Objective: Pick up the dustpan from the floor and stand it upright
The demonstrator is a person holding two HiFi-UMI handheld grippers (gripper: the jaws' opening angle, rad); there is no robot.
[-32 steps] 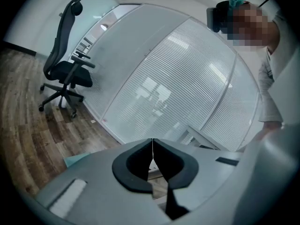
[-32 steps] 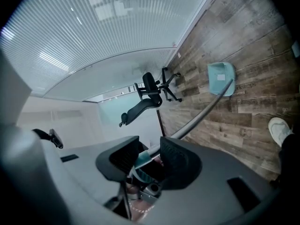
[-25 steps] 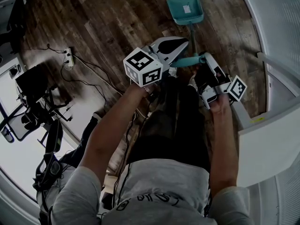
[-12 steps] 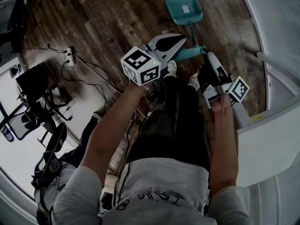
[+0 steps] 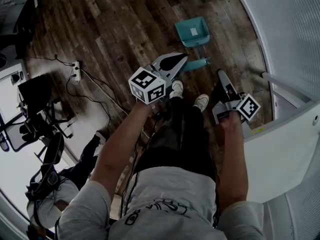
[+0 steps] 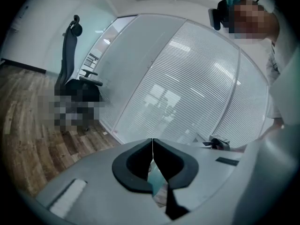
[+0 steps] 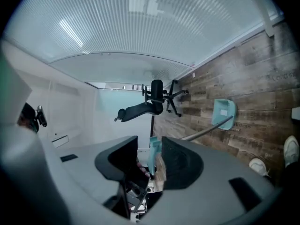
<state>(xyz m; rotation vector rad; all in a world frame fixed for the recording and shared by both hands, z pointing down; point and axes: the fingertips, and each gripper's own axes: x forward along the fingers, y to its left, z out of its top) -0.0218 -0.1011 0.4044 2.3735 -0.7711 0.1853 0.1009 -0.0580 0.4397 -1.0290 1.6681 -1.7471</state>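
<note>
**Dustpan standing on its pan, handle up**

Left gripper: jaws pressed together, nothing pinched. One teal dustpan: pan on the floor, handle rising between the two grippers. It appears upright, so only backing away seems left. Right gripper: jaws have just been opening and are now spread, with the handle's end between them, untouched.

Power strip on wood floor, office chair

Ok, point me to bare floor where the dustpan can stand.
Bare planks run between the power strip and the dustpan. Crowded: cables and black gear at the left, the person's shoes near its handle, white wall close on its right.
</note>
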